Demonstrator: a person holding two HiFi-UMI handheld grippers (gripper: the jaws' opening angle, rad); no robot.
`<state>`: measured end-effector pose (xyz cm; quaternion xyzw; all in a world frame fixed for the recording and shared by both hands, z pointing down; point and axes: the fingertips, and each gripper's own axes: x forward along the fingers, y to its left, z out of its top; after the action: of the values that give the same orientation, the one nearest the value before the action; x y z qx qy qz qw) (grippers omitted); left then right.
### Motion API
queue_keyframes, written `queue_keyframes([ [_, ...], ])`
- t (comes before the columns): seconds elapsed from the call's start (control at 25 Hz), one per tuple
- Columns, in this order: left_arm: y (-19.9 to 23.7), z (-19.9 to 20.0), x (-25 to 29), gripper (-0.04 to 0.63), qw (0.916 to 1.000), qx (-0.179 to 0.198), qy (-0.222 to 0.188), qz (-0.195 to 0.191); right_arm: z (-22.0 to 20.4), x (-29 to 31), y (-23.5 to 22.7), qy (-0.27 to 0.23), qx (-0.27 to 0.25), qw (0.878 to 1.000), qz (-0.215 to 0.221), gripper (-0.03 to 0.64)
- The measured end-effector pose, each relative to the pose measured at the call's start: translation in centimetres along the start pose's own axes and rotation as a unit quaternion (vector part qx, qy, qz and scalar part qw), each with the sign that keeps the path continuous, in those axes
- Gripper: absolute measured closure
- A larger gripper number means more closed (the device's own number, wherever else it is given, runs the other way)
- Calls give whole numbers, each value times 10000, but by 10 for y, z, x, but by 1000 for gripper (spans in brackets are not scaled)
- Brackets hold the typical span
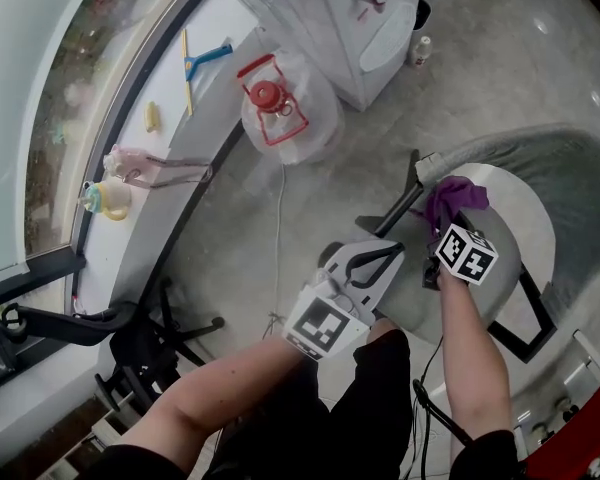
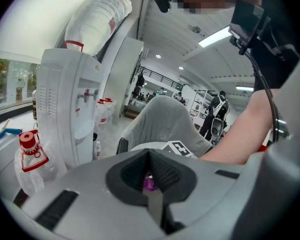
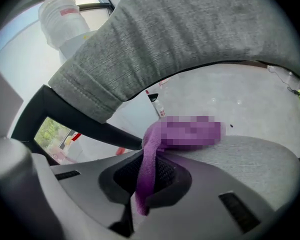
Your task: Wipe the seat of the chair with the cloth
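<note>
Right gripper (image 1: 442, 226) (image 3: 147, 170): jaws clamped on the purple cloth (image 1: 456, 196) (image 3: 149, 156). The free end of the cloth is bunched on the far left edge of the grey chair seat (image 1: 515, 218) (image 3: 255, 159), just below the grey backrest (image 3: 190, 39). Left gripper (image 1: 390, 256) (image 2: 149, 158): jaws together, nothing clamped, held just left of the seat and near the right one. White water dispenser (image 2: 65, 109) stands on the floor further left.
</note>
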<state>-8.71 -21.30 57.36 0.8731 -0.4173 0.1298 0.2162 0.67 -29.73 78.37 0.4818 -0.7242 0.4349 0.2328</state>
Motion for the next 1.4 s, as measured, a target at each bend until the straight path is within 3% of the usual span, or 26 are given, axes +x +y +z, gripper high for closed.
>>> queue_keyframes([
  [0.16, 10, -3, -11, 589, 9998, -120, -45, 156, -5, 19, 41, 265, -150, 9985, 462, 600],
  [0.32, 19, -6, -26, 588, 9991, -246, -55, 327, -9, 27, 73, 399, -390, 9963, 650, 600],
  [0.6, 21, -4, -35, 588, 9994, -155, -41, 307, 8, 4, 85, -3, -211, 9967, 786, 600],
  [0.92, -5, 17, -35, 589, 10000, 77, -29, 44, 46, -64, 93, -721, -450, 9927, 859, 600],
  [1.12, -25, 33, -40, 589, 9999, 123, -16, -60, 71, -123, 98, -1148, -315, 9883, 956, 600],
  [1.4, -62, 82, -51, 588, 9985, 177, -234, -469, 110, -228, 113, -1790, -617, 9763, 1047, 600],
])
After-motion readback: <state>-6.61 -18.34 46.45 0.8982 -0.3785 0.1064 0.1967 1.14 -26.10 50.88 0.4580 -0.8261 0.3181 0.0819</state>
